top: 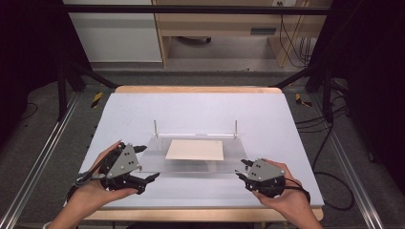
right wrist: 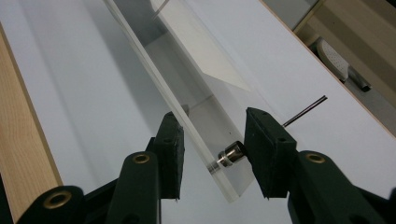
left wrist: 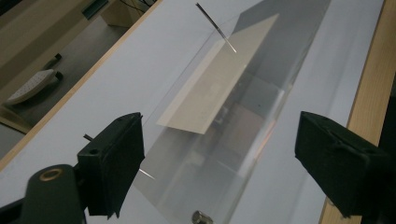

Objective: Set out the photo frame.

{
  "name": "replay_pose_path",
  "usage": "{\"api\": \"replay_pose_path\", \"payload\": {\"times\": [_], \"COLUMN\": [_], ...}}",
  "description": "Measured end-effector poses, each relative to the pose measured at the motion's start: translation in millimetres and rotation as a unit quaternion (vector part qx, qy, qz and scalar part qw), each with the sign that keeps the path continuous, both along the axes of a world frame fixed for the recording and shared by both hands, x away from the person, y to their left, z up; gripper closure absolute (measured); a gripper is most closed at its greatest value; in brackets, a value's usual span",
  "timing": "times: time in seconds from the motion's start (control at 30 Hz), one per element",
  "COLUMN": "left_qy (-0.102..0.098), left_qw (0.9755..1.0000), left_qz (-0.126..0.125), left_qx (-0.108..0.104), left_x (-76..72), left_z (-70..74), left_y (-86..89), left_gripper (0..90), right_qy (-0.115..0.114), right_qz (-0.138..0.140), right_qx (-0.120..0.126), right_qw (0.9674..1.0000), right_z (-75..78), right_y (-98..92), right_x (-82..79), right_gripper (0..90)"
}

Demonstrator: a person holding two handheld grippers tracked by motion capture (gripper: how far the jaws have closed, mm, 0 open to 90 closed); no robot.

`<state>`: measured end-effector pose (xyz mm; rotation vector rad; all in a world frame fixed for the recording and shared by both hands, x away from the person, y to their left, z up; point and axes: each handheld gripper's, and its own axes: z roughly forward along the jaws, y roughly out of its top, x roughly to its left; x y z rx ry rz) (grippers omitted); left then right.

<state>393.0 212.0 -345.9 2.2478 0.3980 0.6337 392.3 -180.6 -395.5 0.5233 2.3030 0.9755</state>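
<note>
Right gripper (right wrist: 212, 149): jaws narrowed either side of the clear acrylic plate's (right wrist: 196, 130) corner, one pad by its metal standoff (right wrist: 229, 155); contact unclear, likely staged to lift. Left gripper (left wrist: 219, 168): jaws wide, plate edge between them, untouched. Beyond the fingers: one cream sheet (top: 195, 150) on the plate, two upright pins (top: 155, 128).

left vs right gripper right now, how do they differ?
The left gripper has its jaws spread wide, while the right gripper has them narrower. The left jaws touch nothing; the right jaws straddle the clear plate edge, one by a metal standoff. Both are hand-held at the plate's near corners.
</note>
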Motion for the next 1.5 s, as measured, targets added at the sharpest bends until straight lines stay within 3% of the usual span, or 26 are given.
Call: {"api": "replay_pose_path", "payload": {"times": [0.23, 0.37, 0.67, 1.13, 1.5], "left_qy": [-0.014, -0.024, -0.04, -0.05, -0.059], "left_qw": [0.9989, 0.998, 0.9975, 0.9971, 0.9961], "left_qz": [0.005, 0.001, 0.003, 0.008, 0.014], "left_qx": [0.044, 0.059, 0.058, 0.058, 0.064], "left_x": [-2.3, -3.6, 0.7, 8.1, 11.0], "left_z": [-18.6, -24.1, -30.1, -35.6, -39.2], "left_y": [-4.3, -5.8, -7.6, -4.9, -5.3], "left_gripper": [32.3, 42.0, 55.5, 64.3, 64.3], "right_qy": [0.008, 0.013, 0.018, 0.021, 0.023], "right_qz": [0.0, 0.0, -0.001, 0.001, 0.0], "right_qx": [0.006, 0.005, 0.005, 0.004, 0.01], "right_qw": [0.9999, 0.9999, 0.9998, 0.9998, 0.9997], "right_z": [4.8, 6.9, 10.6, 12.3, 12.7], "right_y": [-0.8, -0.5, -0.5, -0.7, -1.0], "right_x": [4.0, 5.4, 8.1, 9.6, 10.2], "right_gripper": [58.7, 58.7, 58.7, 58.7, 58.6]}}
